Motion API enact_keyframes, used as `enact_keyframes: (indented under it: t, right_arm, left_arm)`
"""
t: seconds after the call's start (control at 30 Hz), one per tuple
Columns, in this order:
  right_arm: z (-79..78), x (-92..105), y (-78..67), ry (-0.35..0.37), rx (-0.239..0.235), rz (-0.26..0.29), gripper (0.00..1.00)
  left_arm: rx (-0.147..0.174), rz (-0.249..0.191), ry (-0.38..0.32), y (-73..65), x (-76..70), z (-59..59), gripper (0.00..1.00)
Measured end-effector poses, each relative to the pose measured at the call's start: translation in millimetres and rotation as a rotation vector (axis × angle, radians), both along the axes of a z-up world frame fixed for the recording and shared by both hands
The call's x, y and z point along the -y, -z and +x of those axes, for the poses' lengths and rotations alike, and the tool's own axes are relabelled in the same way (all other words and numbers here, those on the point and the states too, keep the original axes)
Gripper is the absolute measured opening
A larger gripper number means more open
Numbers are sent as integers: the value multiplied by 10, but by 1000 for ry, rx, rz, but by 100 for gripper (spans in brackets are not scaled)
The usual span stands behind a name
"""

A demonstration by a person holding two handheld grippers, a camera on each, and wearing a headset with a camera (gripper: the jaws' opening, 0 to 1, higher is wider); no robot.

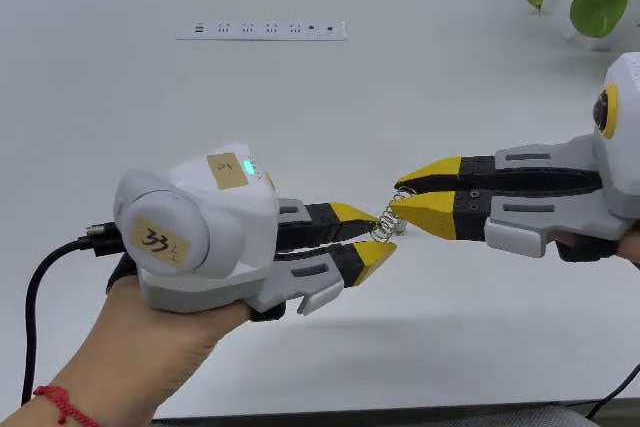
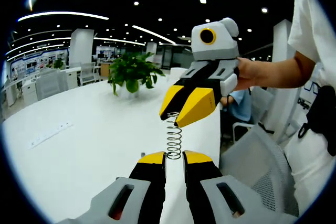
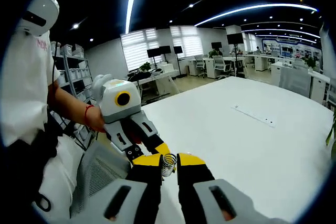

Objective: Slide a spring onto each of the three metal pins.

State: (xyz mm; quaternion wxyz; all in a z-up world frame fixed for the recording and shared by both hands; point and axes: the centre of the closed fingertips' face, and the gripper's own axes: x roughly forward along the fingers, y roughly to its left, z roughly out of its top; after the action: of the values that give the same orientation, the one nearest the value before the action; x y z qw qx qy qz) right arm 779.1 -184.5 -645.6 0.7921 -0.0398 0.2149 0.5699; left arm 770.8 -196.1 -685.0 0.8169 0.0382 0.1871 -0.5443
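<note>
Left gripper view gave the key line: the spring [image 2: 174,140] ran lengthwise straight out from the left tool [image 2: 175,157] to the right tool [image 2: 172,119], one end at each set of tips. Both tools looked closed on it, jaws standing only a coil's width apart. In the head view the two met tip to tip in mid-air above the white bench [image 1: 300,97], the left tool coming from the near left, the right tool from the right, and the spring between them tilted up toward the right. Any sliding would likely have to follow that axis. Whether a pin sat inside the coils was too small to tell, and which tool truly bore the spring was hard to judge.
</note>
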Motion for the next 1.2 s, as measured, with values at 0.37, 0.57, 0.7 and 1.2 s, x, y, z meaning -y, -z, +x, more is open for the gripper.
enact_keyframes:
  t: [0.37, 0.57, 0.7, 1.2]
  right_arm:
    - [-21, -24, 1, -19, 18, -23, 12]
    - [-6, 1, -4, -22, 23, -28, 12]
    - [4, 26, -1, -19, 23, -28, 12]
    - [4, 52, 45, -20, 21, -42, 17]
  left_arm:
    - [1, -1, 3, -2, -4, -11, 11]
    - [5, -8, 13, -9, 4, -4, 11]
    - [3, -9, 20, -17, 21, -3, 11]
    - [2, -25, 32, -46, 50, -22, 10]
